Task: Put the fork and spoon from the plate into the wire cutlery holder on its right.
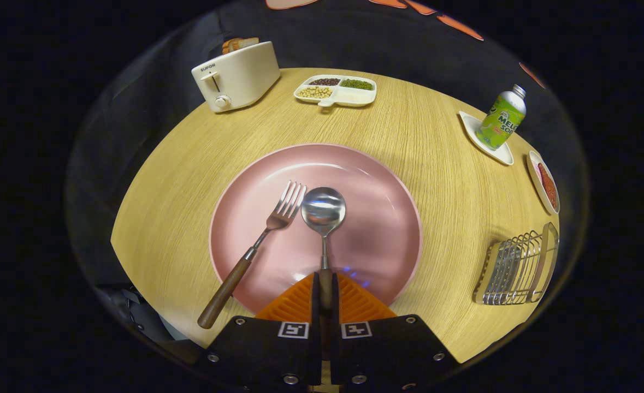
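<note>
- Here the round wooden table (pixel 190 180) carries everything, and the pink plate (pixel 376 218) sits at its middle.
- Right of the plate, well apart from it near the table's edge, stands the wire cutlery holder (pixel 518 267).
- At the near rim of the plate the gripper (pixel 325 292) has its orange fingers (pixel 294 308) nearly together, both pressing the spoon's handle.
- On the plate the spoon (pixel 323 210) points its bowl away from the fingers.
- Just left of the spoon, on the plate, lies the fork (pixel 261 243), its wooden handle overhanging the near rim.

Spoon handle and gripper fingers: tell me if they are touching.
Touching. The gripper view shows the gripper with both orange fingers closed against the spoon handle, no gap either side.
</note>
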